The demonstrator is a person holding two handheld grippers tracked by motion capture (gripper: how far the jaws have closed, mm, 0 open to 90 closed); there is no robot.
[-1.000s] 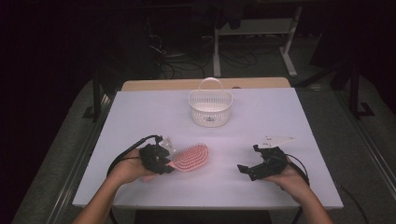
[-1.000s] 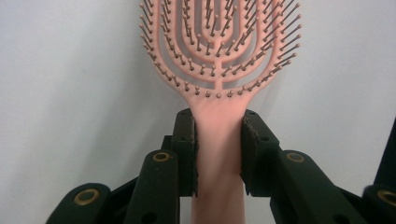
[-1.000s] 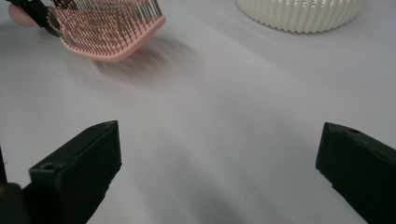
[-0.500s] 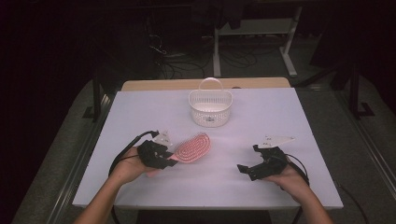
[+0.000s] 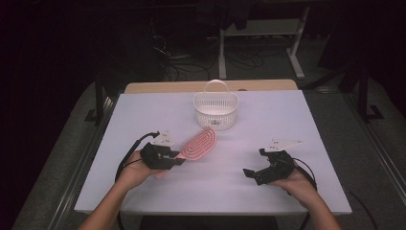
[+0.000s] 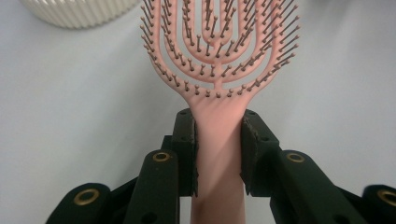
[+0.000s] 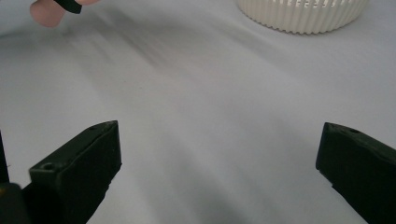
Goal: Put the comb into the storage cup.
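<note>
Altogether I count one pink hairbrush (image 5: 198, 143), one white basket (image 5: 216, 110) and two grippers on the pale table (image 5: 306, 120). At lower left of the high view, the left gripper (image 5: 178, 160) has its jaws closed snugly on the hairbrush handle, bristle head tilted up toward the basket at upper centre; in the left gripper view both pads press the handle's sides. At lower right, the right gripper (image 5: 253, 167) rests with jaws spread wide, nothing between them, well apart from the brush.
</note>
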